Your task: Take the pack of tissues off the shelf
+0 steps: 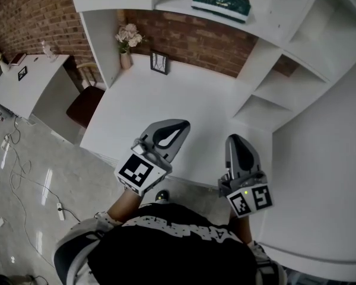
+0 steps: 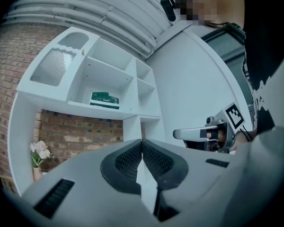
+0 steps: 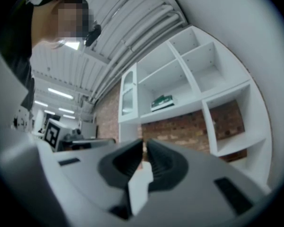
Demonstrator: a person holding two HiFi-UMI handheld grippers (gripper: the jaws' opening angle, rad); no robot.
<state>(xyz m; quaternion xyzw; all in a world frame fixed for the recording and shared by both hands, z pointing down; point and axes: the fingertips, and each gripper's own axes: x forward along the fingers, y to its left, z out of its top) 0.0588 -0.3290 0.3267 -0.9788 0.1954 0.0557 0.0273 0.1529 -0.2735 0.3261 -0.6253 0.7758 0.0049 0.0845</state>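
A dark green pack of tissues [image 1: 221, 0] lies flat on the white shelf [image 1: 267, 22] above the desk; it shows small in the left gripper view as the pack [image 2: 104, 100] and in the right gripper view as the pack [image 3: 162, 102]. My left gripper [image 1: 177, 128] is held low over the desk's front edge, jaws shut with nothing between them. My right gripper [image 1: 235, 142] hangs beside it to the right, also shut and empty. Both are far below the shelf and well apart from the pack.
A white desk [image 1: 184, 105] spans below the shelf, with a vase of pale flowers [image 1: 128, 40] and a small framed picture [image 1: 160, 62] at its back against the brick wall. White cubby shelves [image 1: 267, 100] rise at the right. A chair [image 1: 86, 103] stands left of the desk.
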